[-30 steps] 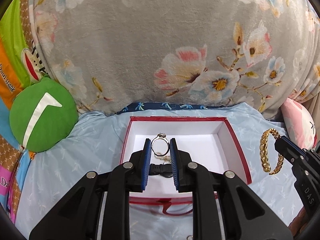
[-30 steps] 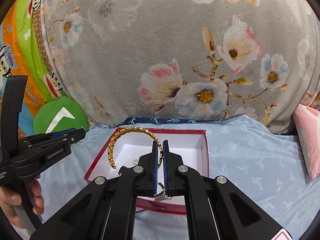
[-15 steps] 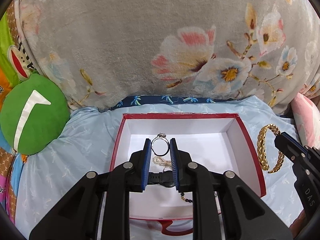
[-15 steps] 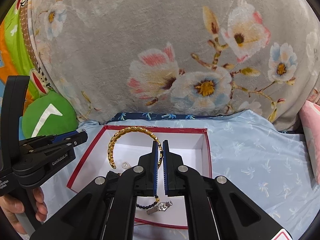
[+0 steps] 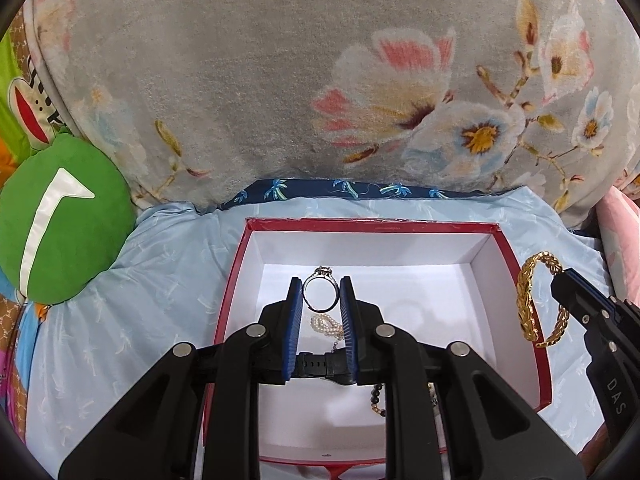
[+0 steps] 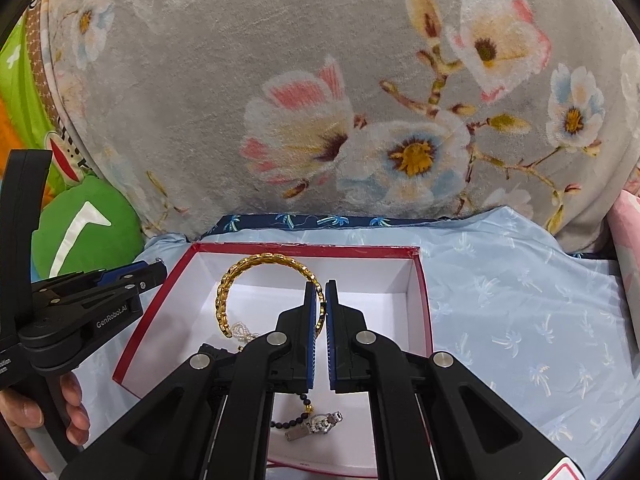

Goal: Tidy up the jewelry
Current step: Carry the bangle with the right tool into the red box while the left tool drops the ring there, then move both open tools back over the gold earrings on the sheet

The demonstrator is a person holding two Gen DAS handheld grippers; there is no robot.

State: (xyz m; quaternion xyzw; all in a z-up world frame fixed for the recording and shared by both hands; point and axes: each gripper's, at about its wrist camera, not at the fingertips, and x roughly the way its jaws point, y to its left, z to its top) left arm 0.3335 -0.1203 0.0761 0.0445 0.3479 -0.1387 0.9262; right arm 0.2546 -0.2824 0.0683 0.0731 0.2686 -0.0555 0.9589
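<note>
A red box with a white inside sits on the light blue sheet. My left gripper is shut on a silver ring and holds it above the box's inside. My right gripper is shut on a gold chain bangle, held over the box; it also shows at the right in the left wrist view. In the box lie a pearl piece, a black watch strap, a dark bead bracelet and a silver watch.
A grey flowered blanket rises behind the box. A green round cushion lies at the left. A pink pillow lies at the right. A hand holds the left gripper's handle.
Both grippers have moved forward and lower over the box, with the ring and the bangle still held. More of the box's contents shows.
</note>
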